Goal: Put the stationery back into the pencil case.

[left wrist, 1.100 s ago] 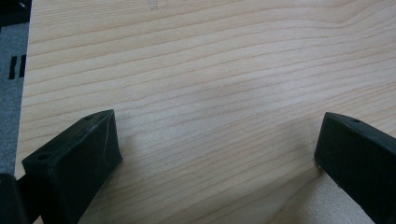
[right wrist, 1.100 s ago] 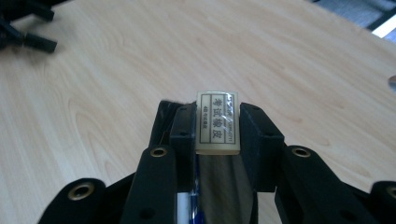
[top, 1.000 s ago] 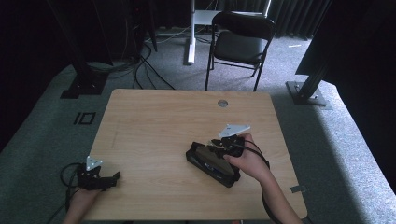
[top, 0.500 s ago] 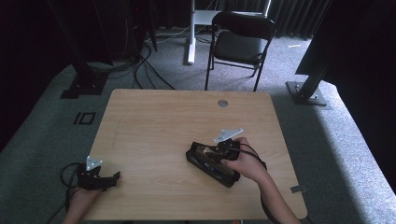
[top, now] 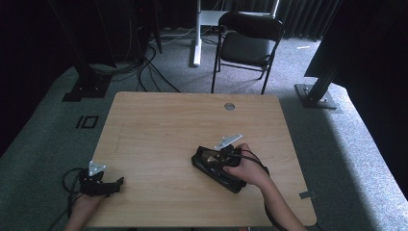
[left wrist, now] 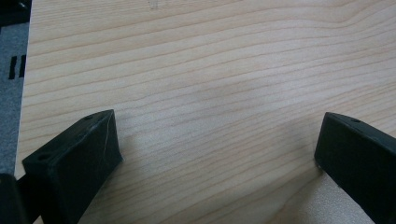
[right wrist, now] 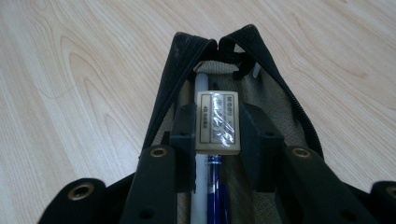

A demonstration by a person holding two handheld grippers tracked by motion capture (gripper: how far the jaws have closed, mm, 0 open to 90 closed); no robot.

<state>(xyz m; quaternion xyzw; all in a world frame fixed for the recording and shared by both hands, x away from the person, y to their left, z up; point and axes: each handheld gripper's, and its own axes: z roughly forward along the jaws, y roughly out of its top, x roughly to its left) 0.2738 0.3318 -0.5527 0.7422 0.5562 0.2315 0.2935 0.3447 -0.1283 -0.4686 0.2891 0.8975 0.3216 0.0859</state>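
Observation:
A black pencil case [top: 233, 182] lies unzipped on the wooden table [top: 159, 125], right of the middle. My right gripper [top: 217, 160] reaches down into its open mouth. In the right gripper view that gripper [right wrist: 217, 128] is shut on a white wrapped eraser [right wrist: 217, 116], held just inside the pencil case [right wrist: 163, 93] above a blue pen [right wrist: 215, 186] and a white pen [right wrist: 201, 86]. My left gripper [top: 115, 183] rests at the table's front left corner. In the left gripper view it [left wrist: 217, 144] stands open over bare wood with nothing between its jaws.
A round cable hole [top: 229, 106] sits near the table's far edge. Beyond the table stands a black folding chair [top: 248, 43], with stands and cables on the grey carpet. The table's left edge [left wrist: 25, 93] runs close to my left gripper.
My right gripper has sunk with the eraser into the open pencil case, its grey plate shifting lower and slightly left. The left gripper has stayed put.

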